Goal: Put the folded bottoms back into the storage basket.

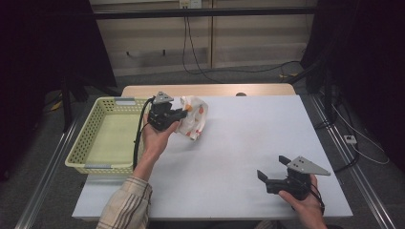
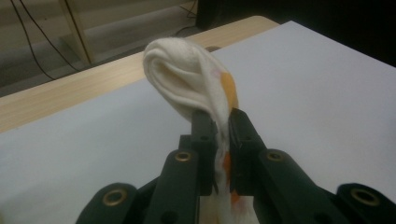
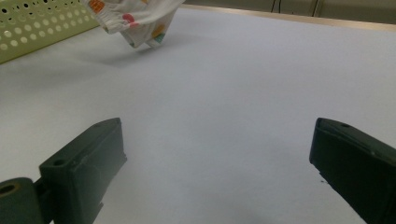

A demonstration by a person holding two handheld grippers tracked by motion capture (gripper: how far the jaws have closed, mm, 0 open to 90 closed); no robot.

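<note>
We hold a white cloth (image 1: 193, 118) with orange and pink spots in our left gripper (image 1: 177, 114), whose jaws are pressed nearly together on a thin fold of it. In the left gripper view the cloth (image 2: 196, 84) rises past the jaw tips as a soft rolled loop and also trails down between them. From above, it hangs just off the white table top (image 1: 248, 143), near the table's far left corner, its longer side running down and away from the jaws. A pale green basket (image 1: 102, 138) with perforated walls sits directly to the left of that hand, close beside it, so we judge the cloth is headed leftward over the near rim. Our left gripper is by far the nearer to both cloth and basket

Our right gripper (image 1: 274, 171) rests low at the near right of the table, well apart from the cloth, jaws spread wide and holding nothing. Its own view looks across bare table toward the cloth (image 3: 135, 21) and basket wall (image 3: 42, 28)

Beyond the table are a wooden edge strip, grey floor, trailing cables and dark curtains
</note>
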